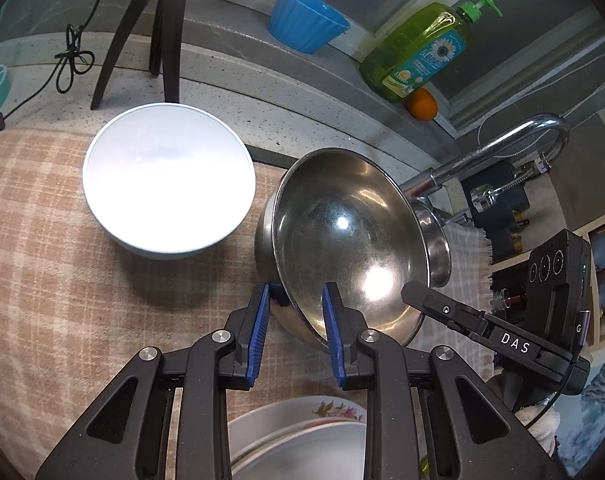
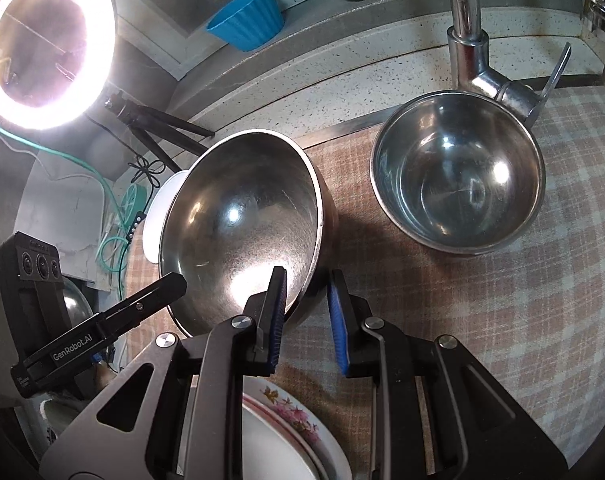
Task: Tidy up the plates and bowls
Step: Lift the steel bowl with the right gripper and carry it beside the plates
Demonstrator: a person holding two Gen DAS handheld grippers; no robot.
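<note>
I'm tilting the steel bowl (image 1: 342, 240) with both claws straddling its near rim: left claw (image 1: 296, 300) and right claw (image 2: 308, 284), each partly open, not clamped. The white bowl (image 1: 168, 178) is sitting ahead-left of the left claw.

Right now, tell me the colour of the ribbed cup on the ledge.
Blue ribbed cup, clearest in left wrist view.

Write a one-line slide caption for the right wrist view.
Both grippers' fingers straddle the rim of a tilted steel bowl on the checked cloth, a second steel bowl upright by the faucet.
</note>
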